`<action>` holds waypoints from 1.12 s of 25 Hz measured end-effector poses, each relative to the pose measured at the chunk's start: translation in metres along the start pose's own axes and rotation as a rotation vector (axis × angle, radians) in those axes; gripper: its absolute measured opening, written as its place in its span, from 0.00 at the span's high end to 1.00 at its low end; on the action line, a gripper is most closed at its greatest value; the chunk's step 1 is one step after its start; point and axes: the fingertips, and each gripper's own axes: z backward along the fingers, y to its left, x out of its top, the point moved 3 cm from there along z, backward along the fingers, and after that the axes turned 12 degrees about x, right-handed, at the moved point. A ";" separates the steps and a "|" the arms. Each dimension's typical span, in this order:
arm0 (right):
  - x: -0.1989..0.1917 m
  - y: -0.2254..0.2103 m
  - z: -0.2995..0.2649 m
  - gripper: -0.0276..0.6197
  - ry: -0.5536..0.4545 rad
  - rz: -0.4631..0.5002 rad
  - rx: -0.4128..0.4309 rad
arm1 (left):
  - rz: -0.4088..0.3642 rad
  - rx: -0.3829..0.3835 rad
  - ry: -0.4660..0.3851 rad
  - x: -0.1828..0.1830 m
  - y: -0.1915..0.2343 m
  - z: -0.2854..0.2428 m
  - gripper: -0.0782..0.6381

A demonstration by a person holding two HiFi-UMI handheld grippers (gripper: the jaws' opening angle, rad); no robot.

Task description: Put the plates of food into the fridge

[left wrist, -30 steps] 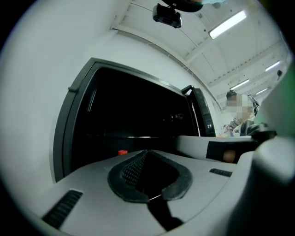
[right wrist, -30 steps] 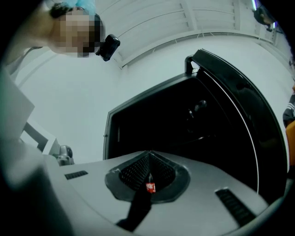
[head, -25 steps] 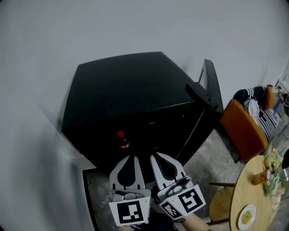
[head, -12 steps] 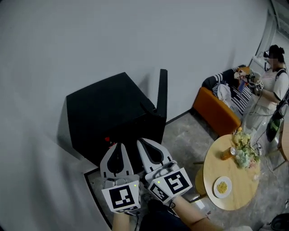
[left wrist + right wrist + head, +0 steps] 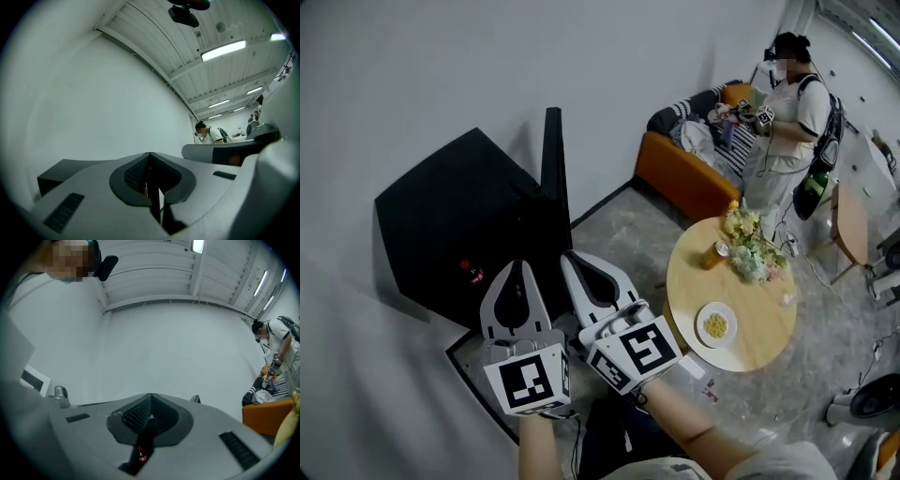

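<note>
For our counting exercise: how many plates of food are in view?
1. The plate of food lies on the round table. Others may be hidden inside the black fridge.

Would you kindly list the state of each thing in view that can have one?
left gripper: jaws shut, nothing held.
right gripper: jaws shut, nothing held.
fridge: door open.
plate of food: on the round table, not yet in the fridge.
</note>
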 end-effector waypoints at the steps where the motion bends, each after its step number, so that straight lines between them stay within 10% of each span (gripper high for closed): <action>1: 0.001 -0.005 0.009 0.94 -0.004 0.000 -0.020 | -0.002 -0.016 -0.004 -0.001 -0.008 0.001 0.88; 28: -0.004 -0.191 0.362 0.94 0.110 -0.109 -0.504 | 0.009 -0.392 0.277 -0.112 -0.342 0.079 0.88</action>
